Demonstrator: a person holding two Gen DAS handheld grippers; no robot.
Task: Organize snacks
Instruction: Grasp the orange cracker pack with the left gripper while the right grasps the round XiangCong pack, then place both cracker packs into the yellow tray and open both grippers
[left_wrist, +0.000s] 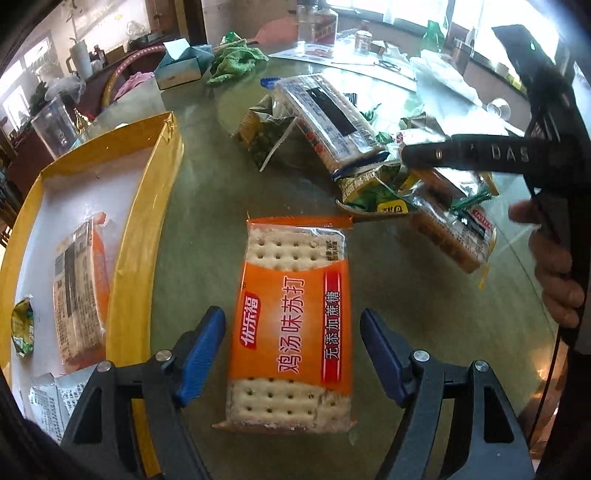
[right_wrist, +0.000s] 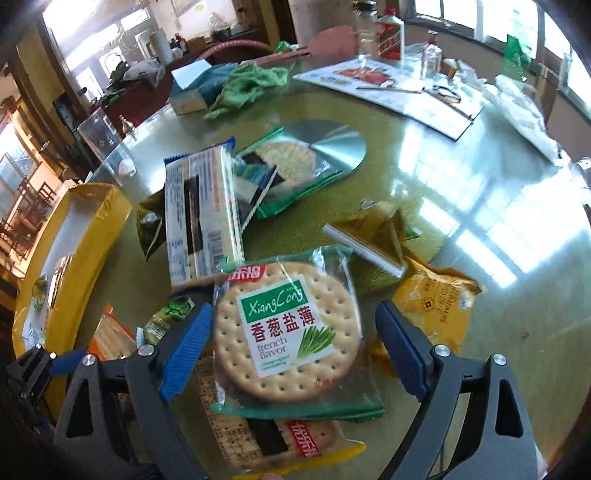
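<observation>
Your left gripper (left_wrist: 293, 354) hung with fingers spread either side of the orange pack (left_wrist: 291, 328), which lay flat on the surface (left_wrist: 207, 206) just beside the yellow tray (left_wrist: 147, 206). To grip well, you likely needed to close squarely across its narrow sides, gently, since the crackers looked brittle. Your right gripper (right_wrist: 291, 350) likewise stood open around the round pack (right_wrist: 288, 332), clear film with a green label, resting atop another packet. Beyond lay the blue pack (right_wrist: 201, 218) and the gold wrappers (right_wrist: 436, 295), loosely heaped.
</observation>
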